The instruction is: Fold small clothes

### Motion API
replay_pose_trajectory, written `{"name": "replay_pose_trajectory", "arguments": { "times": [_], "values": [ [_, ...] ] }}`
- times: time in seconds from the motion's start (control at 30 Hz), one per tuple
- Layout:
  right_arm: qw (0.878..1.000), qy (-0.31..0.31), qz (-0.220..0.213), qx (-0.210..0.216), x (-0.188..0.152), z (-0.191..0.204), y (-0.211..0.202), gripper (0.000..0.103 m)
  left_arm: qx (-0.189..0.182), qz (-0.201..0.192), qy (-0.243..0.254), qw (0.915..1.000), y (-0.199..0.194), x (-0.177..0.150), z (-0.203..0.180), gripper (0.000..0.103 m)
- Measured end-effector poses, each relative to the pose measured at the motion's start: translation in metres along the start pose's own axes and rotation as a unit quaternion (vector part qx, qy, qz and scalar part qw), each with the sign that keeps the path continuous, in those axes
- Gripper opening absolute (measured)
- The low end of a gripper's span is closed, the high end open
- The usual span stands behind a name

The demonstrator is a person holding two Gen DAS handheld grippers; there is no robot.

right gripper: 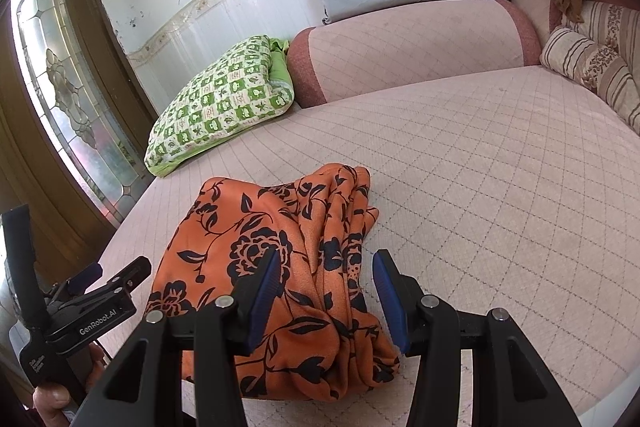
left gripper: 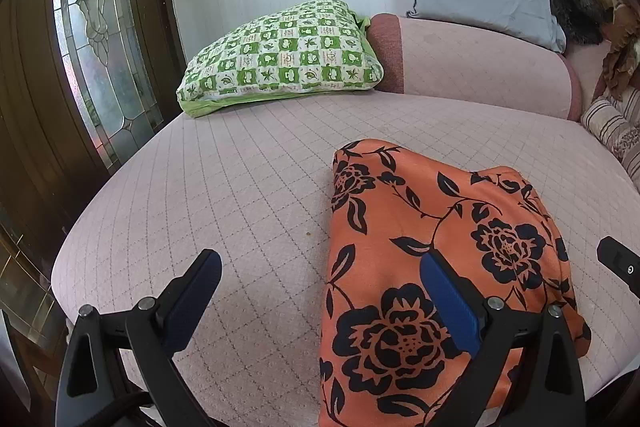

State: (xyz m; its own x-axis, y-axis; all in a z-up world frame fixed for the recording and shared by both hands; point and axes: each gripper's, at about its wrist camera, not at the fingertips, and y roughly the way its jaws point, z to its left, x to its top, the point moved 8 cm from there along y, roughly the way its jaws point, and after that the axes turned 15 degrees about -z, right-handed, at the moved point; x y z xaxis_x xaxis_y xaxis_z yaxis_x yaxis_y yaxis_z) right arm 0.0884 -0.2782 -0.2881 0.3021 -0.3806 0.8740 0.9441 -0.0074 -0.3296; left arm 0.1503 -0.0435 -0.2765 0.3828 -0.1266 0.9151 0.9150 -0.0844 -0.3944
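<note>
- The orange floral garment [right gripper: 276, 279] lies folded on the pink quilted sofa seat [right gripper: 500, 163], at 6 o'clock in the right wrist view.
- Right gripper [right gripper: 326, 297]: jaws partly apart above the garment's bunched edge, gripping nothing.
- Left gripper [left gripper: 320, 301]: jaws wide, empty; the garment lies at 5 o'clock.

Ahead of the left gripper [left gripper: 320, 291] lies bare quilted sofa seat [left gripper: 224, 187], open as far as the green checked pillow [left gripper: 288, 55]. The folded orange floral garment [left gripper: 432, 267] blocks its right side. Right of the right gripper [right gripper: 326, 291], clear seat reaches the striped cushion [right gripper: 592, 67].
</note>
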Motion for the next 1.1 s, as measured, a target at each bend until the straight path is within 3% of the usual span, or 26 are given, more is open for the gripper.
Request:
{"name": "replay_pose_trajectory", "arguments": {
  "times": [1.1],
  "values": [
    [1.000, -0.004, 0.006, 0.004, -0.003, 0.002, 0.002, 0.052, -0.021, 0.012, 0.001, 0.9997, 0.001, -0.005, -0.011, 0.099]
  ]
}}
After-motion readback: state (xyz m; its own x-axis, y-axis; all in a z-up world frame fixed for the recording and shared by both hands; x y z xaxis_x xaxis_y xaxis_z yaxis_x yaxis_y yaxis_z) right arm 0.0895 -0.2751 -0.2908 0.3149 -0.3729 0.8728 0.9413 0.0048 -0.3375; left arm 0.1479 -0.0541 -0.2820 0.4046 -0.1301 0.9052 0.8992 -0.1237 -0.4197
